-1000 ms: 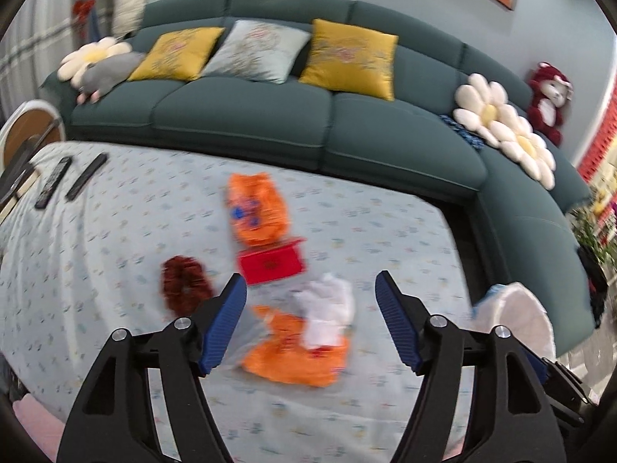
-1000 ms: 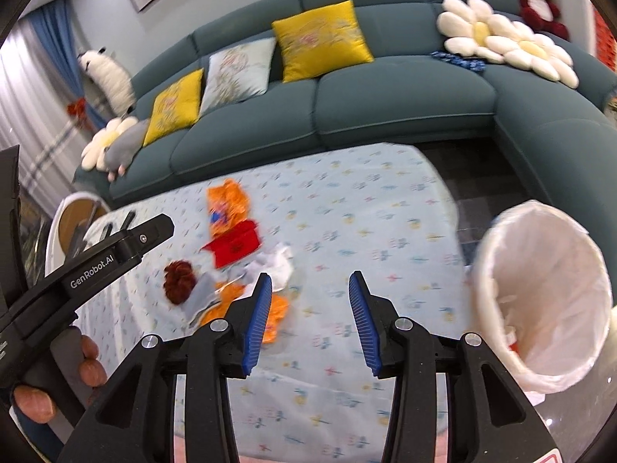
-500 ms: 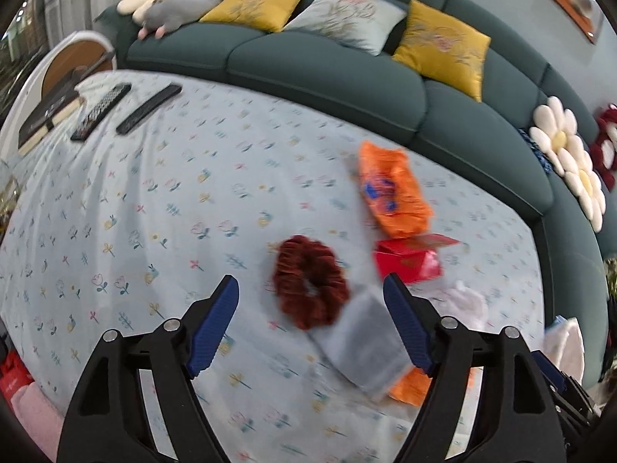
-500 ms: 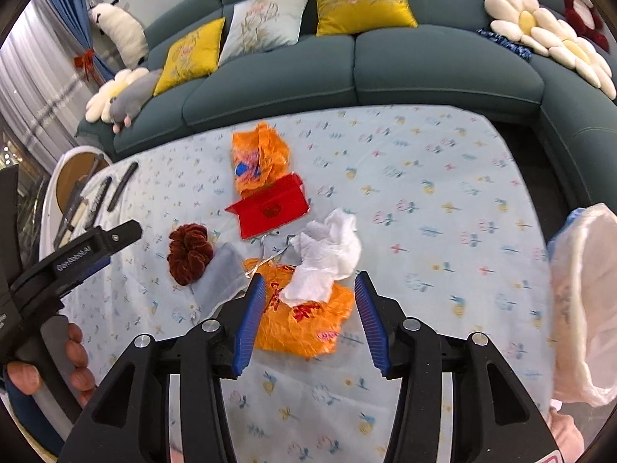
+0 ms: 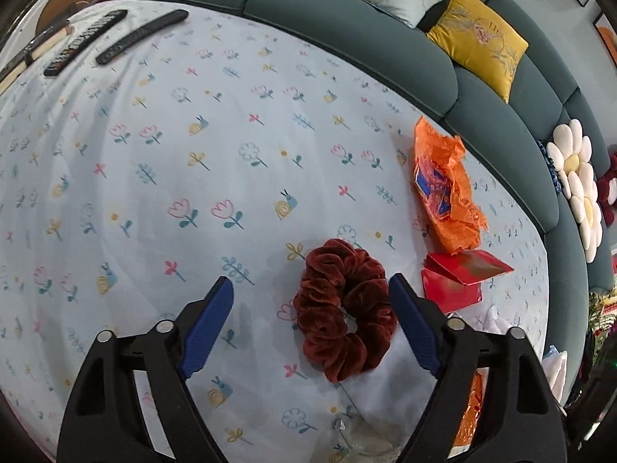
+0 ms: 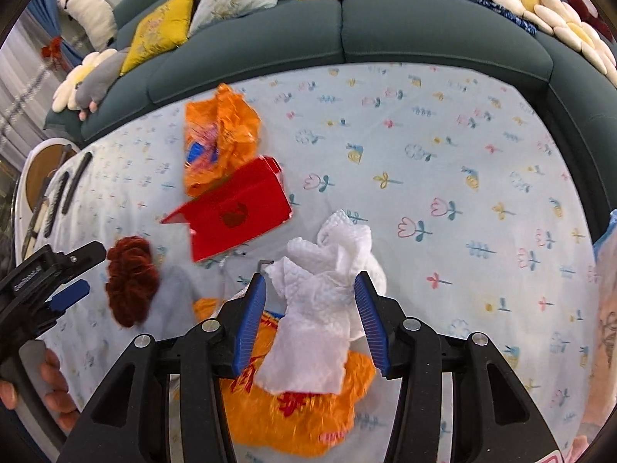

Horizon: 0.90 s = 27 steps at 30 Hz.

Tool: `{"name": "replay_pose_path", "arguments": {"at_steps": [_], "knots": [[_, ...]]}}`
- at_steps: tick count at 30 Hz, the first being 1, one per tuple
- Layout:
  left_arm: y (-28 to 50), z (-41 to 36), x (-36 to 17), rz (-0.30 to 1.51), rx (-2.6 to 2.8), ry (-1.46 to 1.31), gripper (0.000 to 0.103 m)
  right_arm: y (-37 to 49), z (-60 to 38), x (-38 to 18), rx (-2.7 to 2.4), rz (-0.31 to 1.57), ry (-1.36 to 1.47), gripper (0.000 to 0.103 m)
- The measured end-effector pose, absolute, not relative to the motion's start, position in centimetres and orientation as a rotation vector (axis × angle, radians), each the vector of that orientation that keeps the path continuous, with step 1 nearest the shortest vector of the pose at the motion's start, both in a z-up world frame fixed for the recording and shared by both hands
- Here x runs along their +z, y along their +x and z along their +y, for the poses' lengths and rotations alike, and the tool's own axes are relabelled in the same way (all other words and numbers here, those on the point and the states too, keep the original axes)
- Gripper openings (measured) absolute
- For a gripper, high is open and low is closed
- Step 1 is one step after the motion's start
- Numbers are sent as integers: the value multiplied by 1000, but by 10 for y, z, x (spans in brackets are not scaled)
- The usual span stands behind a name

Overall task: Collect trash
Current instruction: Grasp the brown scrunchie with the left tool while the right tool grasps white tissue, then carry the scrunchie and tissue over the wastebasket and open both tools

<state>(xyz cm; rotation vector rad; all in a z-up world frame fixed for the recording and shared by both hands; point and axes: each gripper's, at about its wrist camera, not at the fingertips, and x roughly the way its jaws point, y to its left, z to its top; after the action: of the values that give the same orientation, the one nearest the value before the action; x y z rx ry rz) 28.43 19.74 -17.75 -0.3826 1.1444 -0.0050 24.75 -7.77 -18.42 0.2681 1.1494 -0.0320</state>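
On a table (image 5: 162,177) covered in a flower-print cloth, the left gripper (image 5: 310,322) hangs over a dark red scrunchie (image 5: 343,310). Its jaws stand wide and are closing, with the scrunchie lying between them nearer the right finger; the pads do not appear to press on it. The right gripper (image 6: 310,310) is above a crumpled white paper towel (image 6: 320,297), which fills the gap between its blue pads; the jaws are partly apart, and a pad-to-paper contact cannot be made out for certain.

The trash sits in one cluster on the cloth. The right wrist view shows the paper towel lying on top of an orange wrapper with red print (image 6: 293,405), something the left wrist view barely catches at its lower right edge. Behind the towel lies a red envelope (image 6: 235,216), and beyond that a second crumpled orange bag (image 6: 219,139); both also appear in the left view, to the right of the scrunchie. Only the right view shows the person's hand (image 6: 42,382) gripping the left tool. Only the left view shows two black remotes (image 5: 115,36) clearly, at the far corner of the table. A dark green sofa (image 6: 347,34) with yellow cushions (image 5: 478,40) curves behind the table in both.
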Motion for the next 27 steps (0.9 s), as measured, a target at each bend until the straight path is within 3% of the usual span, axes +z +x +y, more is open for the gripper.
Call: {"name": "replay_pose_path", "arguments": {"at_steps": [4, 6, 8, 14, 19, 27], "knots": [[285, 194, -189, 1167, -34, -400, 51, 250, -76, -190, -36, 1146, 256, 49], [283, 191, -196, 1182, -45, -412, 31, 251, -76, -191, -31, 1147, 247, 49], [281, 189, -197, 1173, -33, -396, 20, 250, -77, -191, -33, 1147, 238, 44], [275, 185, -184, 1147, -35, -371, 15, 248, -87, -189, -49, 1160, 252, 17], [270, 174, -152, 1083, -54, -330, 14, 237, -90, -166, -15, 1115, 271, 10], [257, 139, -76, 967, -135, -308, 14, 218, -96, -102, 24, 991, 268, 9]]}}
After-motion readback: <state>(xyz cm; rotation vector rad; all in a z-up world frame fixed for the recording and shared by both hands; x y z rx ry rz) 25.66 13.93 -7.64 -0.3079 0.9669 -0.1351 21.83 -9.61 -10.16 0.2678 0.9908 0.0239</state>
